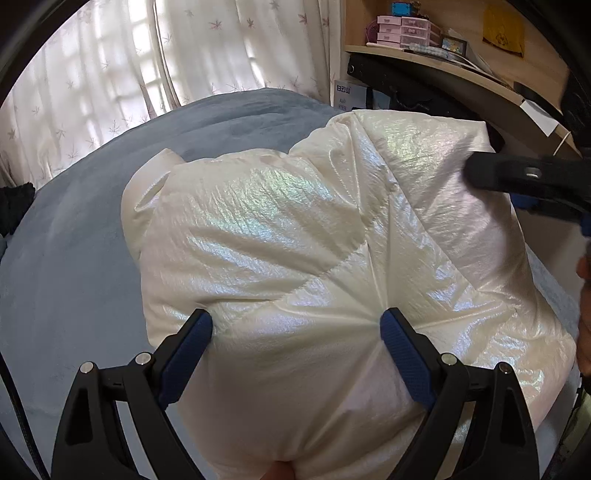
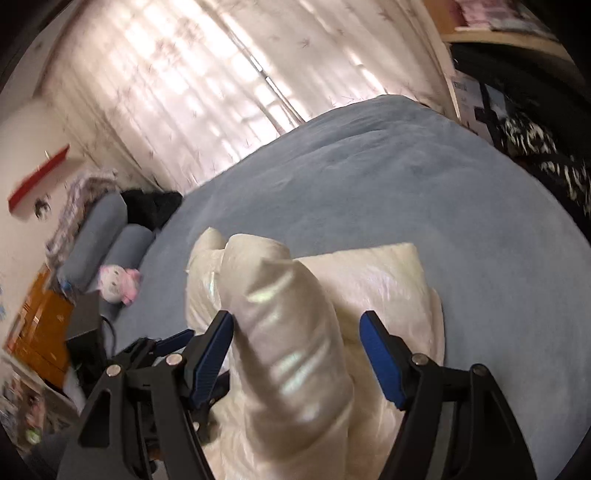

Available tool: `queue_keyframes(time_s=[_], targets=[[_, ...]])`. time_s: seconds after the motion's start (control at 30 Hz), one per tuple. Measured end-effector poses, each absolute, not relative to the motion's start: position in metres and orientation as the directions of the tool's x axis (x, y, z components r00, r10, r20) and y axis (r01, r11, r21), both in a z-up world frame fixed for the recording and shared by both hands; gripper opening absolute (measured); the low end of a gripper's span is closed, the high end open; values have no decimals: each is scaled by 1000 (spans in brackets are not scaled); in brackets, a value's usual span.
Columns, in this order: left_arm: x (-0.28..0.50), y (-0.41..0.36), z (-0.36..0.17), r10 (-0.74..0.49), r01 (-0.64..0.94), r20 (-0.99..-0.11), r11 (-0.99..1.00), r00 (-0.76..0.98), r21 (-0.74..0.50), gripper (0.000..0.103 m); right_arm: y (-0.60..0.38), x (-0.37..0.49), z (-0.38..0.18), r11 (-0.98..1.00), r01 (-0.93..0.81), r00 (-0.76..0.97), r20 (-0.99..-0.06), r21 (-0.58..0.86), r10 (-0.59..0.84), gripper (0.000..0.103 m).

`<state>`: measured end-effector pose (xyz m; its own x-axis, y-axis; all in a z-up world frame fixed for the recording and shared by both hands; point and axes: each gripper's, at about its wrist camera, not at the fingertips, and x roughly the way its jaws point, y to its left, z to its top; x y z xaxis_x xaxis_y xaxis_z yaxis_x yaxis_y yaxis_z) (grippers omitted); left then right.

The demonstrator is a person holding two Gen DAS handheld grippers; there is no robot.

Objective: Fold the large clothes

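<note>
Blue-grey bed cover (image 1: pixel 74 236) fills the surface in both views, sheer patterned curtains (image 1: pixel 110 66) behind it with light coming through. White shiny puffer jacket (image 1: pixel 295 240) lies bunched on the bed, quilted seams visible, iridescent sheen on the fabric. Left gripper (image 1: pixel 296 328) sits low over the near part of the jacket, its 2 blue-padded fingers (image 1: pixel 188 354) spread wide, both tips pressing into the padding, nothing pinched between them. Right gripper (image 2: pixel 297 341) also spread wide; a rolled or raised tube of jacket fabric, maybe a sleeve (image 2: pixel 280 332), rises between its fingers, left pad just beside it, right pad apart from it. In the left wrist view the right gripper (image 1: pixel 517 177) shows as a dark blurred shape at the jacket's far right edge. Right view is motion-blurred. 2 blue-grey bolster pillows (image 2: pixel 107 236) lie at the bed's left end, a white and pink plush toy (image 2: pixel 118 282) just beside them, black cloth (image 2: pixel 151 206) near. Wooden shelf (image 1: pixel 443 62) at upper right carries pink drawer boxes (image 1: pixel 402 31) and a small framed picture (image 1: pixel 453 45).
</note>
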<state>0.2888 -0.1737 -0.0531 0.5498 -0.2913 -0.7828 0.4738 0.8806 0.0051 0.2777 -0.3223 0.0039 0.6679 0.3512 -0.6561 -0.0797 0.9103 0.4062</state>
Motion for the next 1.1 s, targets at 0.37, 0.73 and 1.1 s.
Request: queue_keyframes(time_s=[0.37,0.73,1.1], targets=[[282,-186,-59,-266,501,-783,863,563,67,91,-345,279,-67,919,-5,635,-708,395,308,28],[289,-181,-76,-244,494,-790,865,563,85,94,-336,279,-99,902,14,668,-676,431,313,31],[307,-163,-101,-289,479,-786,878,546,11,102,-331,284,-117,886,20,691,-647,463,322,32]])
